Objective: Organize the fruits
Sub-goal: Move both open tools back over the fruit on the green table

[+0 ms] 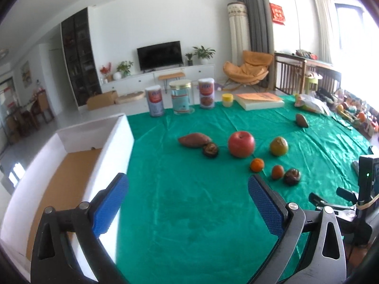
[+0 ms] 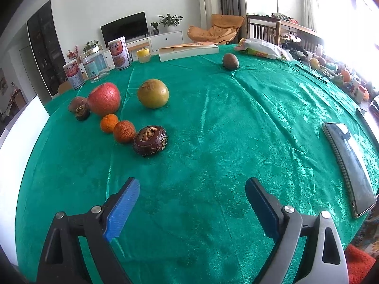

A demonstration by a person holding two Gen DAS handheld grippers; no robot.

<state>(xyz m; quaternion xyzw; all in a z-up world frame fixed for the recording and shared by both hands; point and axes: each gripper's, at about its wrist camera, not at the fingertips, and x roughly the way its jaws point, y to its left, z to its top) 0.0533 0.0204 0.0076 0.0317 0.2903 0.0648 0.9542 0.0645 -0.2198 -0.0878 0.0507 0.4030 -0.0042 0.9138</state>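
On the green cloth lie a red apple (image 1: pixel 241 144) (image 2: pixel 104 99), a sweet potato (image 1: pixel 194 139), a yellow-green fruit (image 1: pixel 279 146) (image 2: pixel 153 93), two small oranges (image 1: pixel 257 165) (image 2: pixel 109 123) (image 2: pixel 124 131), two dark brown round fruits (image 1: pixel 210 150) (image 2: pixel 150 140) and a brown fruit farther back (image 1: pixel 301 120) (image 2: pixel 230 61). A white box (image 1: pixel 118 142) with a brown floor stands at the cloth's left edge. My left gripper (image 1: pixel 188 187) is open, empty, above the cloth beside the box. My right gripper (image 2: pixel 190 191) is open and empty, short of the fruits.
Three cans (image 1: pixel 182 97), a small yellow jar (image 1: pixel 227 100) and a book (image 1: pixel 259 100) line the far edge. A plastic bag (image 2: pixel 260 47) and clutter sit at the back right. A phone (image 2: pixel 348 165) lies to the right. The right gripper's body (image 1: pixel 364 189) shows in the left wrist view.
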